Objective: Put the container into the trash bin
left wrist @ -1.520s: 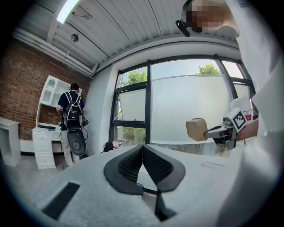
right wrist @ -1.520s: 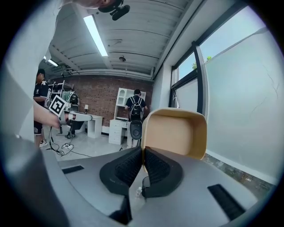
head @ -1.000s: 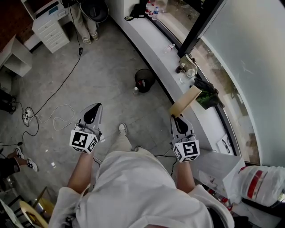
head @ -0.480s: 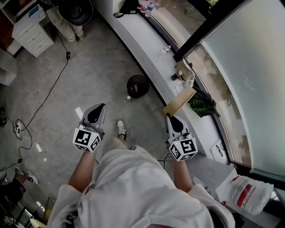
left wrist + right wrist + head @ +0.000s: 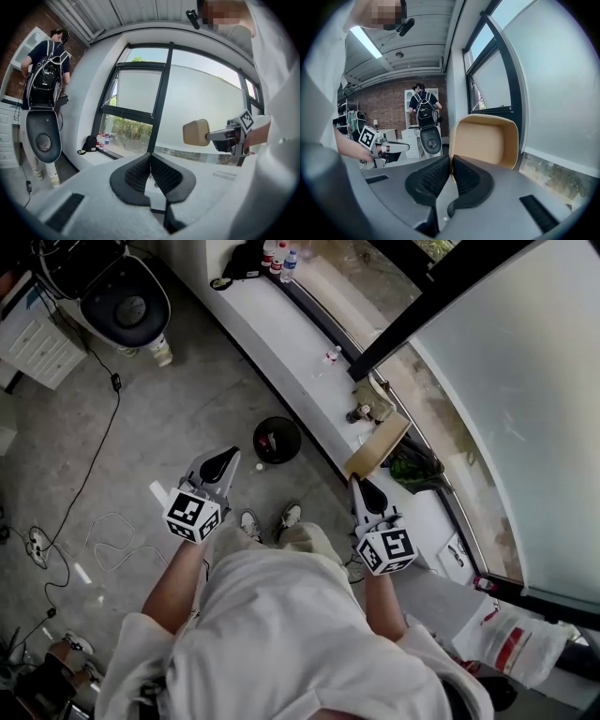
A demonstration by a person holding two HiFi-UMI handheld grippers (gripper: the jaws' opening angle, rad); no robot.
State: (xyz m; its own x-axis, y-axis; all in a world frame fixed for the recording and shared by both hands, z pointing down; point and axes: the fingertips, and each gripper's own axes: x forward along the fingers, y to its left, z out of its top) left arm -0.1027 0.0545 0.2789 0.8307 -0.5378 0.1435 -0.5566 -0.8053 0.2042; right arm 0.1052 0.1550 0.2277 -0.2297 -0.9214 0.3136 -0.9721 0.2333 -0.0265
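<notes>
Plainly, the right gripper (image 5: 361,486) was pinched nearly shut on one rim of the tan, shallow card-like container (image 5: 378,446), right of centre; the left gripper (image 5: 223,465) was closed and empty. Such an edge hold could slip short of the round black trash bin (image 5: 277,440) at centre.

Your surroundings: a curved white ledge (image 5: 281,332); frosted windows (image 5: 506,418) just beyond it, grey floor (image 5: 178,399) before it, white drawers (image 5: 33,338) well apart from it
</notes>
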